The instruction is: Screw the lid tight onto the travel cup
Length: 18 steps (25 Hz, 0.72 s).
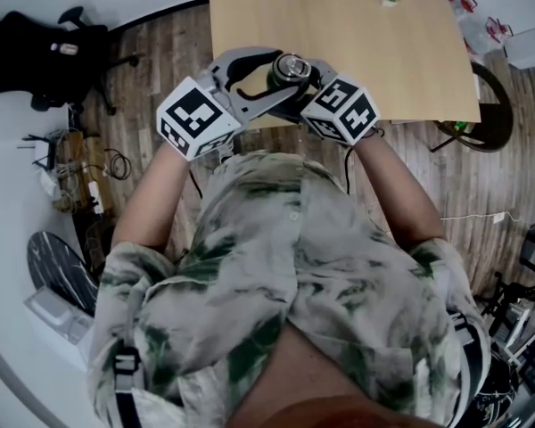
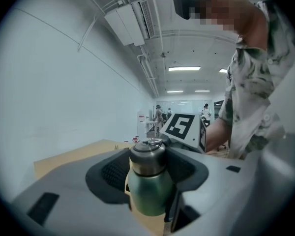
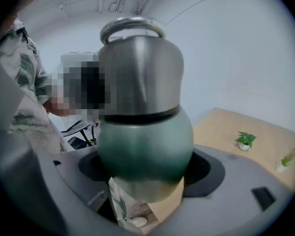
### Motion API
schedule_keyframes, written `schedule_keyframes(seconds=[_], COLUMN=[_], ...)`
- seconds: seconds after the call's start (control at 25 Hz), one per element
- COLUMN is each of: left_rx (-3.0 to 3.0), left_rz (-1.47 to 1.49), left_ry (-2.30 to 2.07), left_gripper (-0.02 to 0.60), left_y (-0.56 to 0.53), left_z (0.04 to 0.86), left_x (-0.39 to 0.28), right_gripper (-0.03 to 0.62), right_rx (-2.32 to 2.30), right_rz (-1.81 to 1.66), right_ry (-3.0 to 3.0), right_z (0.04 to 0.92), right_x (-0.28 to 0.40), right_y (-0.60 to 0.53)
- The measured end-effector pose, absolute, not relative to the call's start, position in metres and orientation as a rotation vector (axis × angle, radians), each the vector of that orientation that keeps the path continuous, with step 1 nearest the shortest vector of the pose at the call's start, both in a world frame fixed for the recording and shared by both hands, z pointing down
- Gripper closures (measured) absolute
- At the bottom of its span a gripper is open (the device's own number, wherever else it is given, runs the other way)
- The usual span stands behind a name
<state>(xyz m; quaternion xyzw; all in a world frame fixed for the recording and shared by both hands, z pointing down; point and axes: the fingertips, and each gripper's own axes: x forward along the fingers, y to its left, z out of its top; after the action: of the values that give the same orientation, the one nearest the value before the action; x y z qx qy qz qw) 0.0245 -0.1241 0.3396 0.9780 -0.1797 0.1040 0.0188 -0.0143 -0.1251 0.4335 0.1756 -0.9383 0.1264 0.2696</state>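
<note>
I get bright, even indoor light in all three views, and the shadows stay soft. In the left gripper view the ceiling strip lights [image 2: 184, 69] far off burn white and a little blown out. The right gripper view has the travel cup [image 3: 143, 132] so near the lens that it goes soft, with a pale sheen down its steel lid [image 3: 140, 73]. Both gripper views bulge and darken toward the corners. The head view is crisp mid-frame and curves at its rim.
</note>
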Motion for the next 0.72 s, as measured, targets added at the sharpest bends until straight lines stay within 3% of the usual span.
schedule_keyframes(seconds=[0.24, 0.72], left_rx=[3.037, 2.913], left_rz=[0.329, 0.336], left_ry=[-0.507, -0.940], left_gripper=[0.342, 0.342], left_y=[-0.125, -0.132], left_z=[0.339, 0.336], left_x=[0.023, 0.027], right_gripper=[0.189, 0.189], right_rx=[0.467, 0.558], right_rz=[0.341, 0.397], right_ry=[-2.539, -2.510], right_z=[0.432, 0.438], right_x=[-0.016, -0.013], right_y=[-0.125, -0.135])
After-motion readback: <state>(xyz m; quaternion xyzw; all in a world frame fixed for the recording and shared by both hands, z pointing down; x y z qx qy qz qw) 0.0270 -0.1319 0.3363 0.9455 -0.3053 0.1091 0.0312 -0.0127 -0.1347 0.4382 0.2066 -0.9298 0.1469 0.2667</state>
